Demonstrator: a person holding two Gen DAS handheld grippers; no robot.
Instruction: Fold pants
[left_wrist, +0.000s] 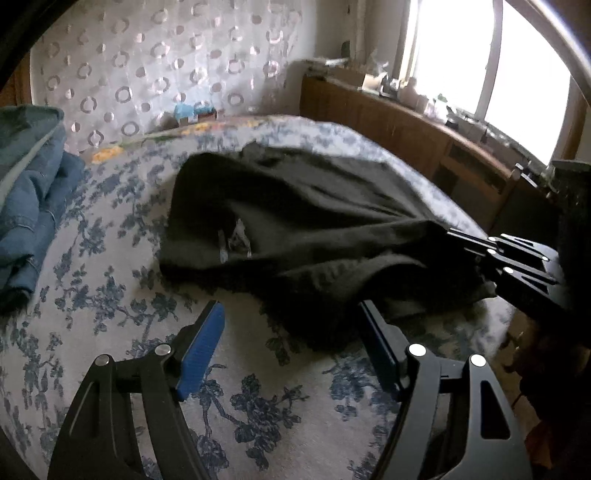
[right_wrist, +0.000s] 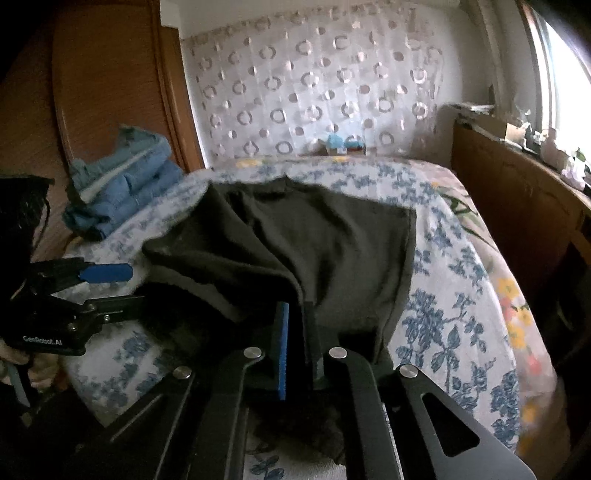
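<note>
Blue-padded fingers (left_wrist: 201, 347) of the left gripper (left_wrist: 291, 332) stood wide apart over the bed (left_wrist: 110, 295), with nothing between them; the near hem of the black pants (left_wrist: 295, 221) lay just ahead of their tips, closest to the right-hand one. The bed wore a white cover printed with blue flowers. Folded jeans (left_wrist: 29, 206) sat at its left edge, well apart from the pants, with a wooden headboard (right_wrist: 110, 74) behind them in the right wrist view. A curtain (left_wrist: 166, 66) patterned with rings hung at the far end of the bed, and a low wooden cabinet (left_wrist: 406, 129) ran under a bright window (left_wrist: 480, 66) on the right. The pants lay rumpled across the middle of the bed. The right gripper (right_wrist: 297, 339) had its fingers pinched together on a raised fold at the pants' near edge.
</note>
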